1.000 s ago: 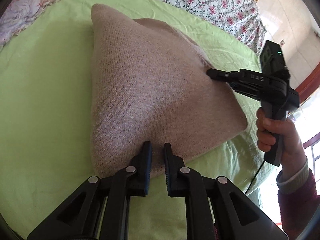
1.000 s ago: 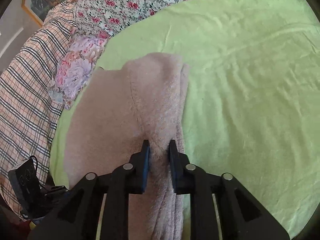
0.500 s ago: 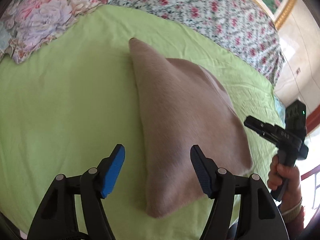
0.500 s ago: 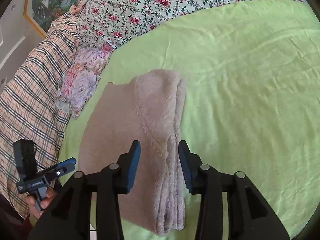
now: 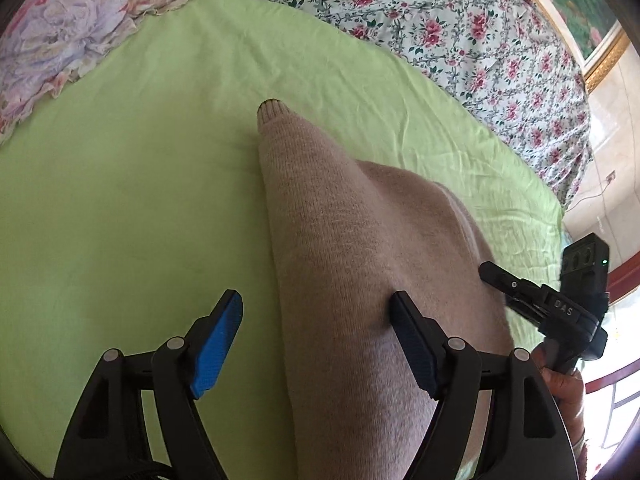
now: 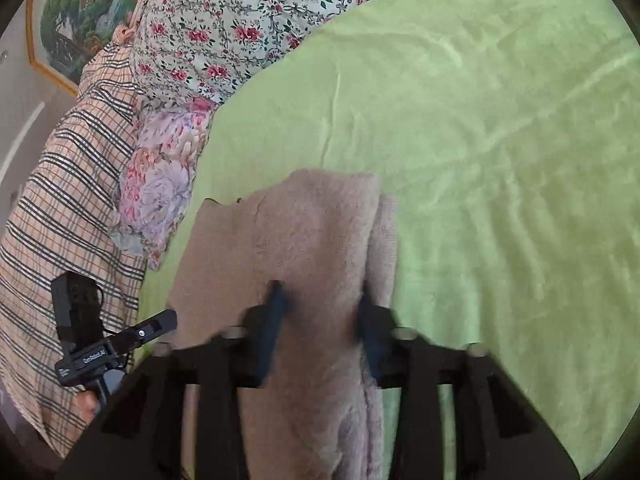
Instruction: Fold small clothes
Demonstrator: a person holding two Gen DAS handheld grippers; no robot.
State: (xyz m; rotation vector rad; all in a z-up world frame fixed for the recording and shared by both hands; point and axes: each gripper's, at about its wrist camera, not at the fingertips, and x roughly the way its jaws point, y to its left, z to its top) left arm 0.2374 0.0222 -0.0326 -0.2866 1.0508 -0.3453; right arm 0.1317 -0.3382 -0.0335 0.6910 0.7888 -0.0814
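Note:
A beige knit sweater [image 5: 360, 240] lies folded on the green sheet [image 5: 140, 200], a sleeve cuff pointing away. My left gripper [image 5: 316, 308] hovers over its near left edge. Its jaws are opening wide and nothing is gripped; the right finger [image 5: 404, 320] is above the knit, the blue-padded one above the sheet. In the right wrist view my right gripper [image 6: 320, 300] is blurred over the sweater's [image 6: 320, 232] folded right part. Its jaws are closing but still stand apart, pads off the fabric. Each view shows the other gripper at the side: the right one [image 5: 486, 270], the left one [image 6: 170, 318].
A rose-print quilt [image 5: 440, 20] and a floral pillow [image 5: 60, 32] border the sheet at the far side. A plaid blanket [image 6: 60, 200] lies along the left in the right wrist view. Bare green sheet [image 6: 500, 160] spreads to the sweater's right.
Both grippers let go of the sweater and drew back from it. The left jaws went from shut to wide apart, and the right jaws parted too. The sweater now lies flat.

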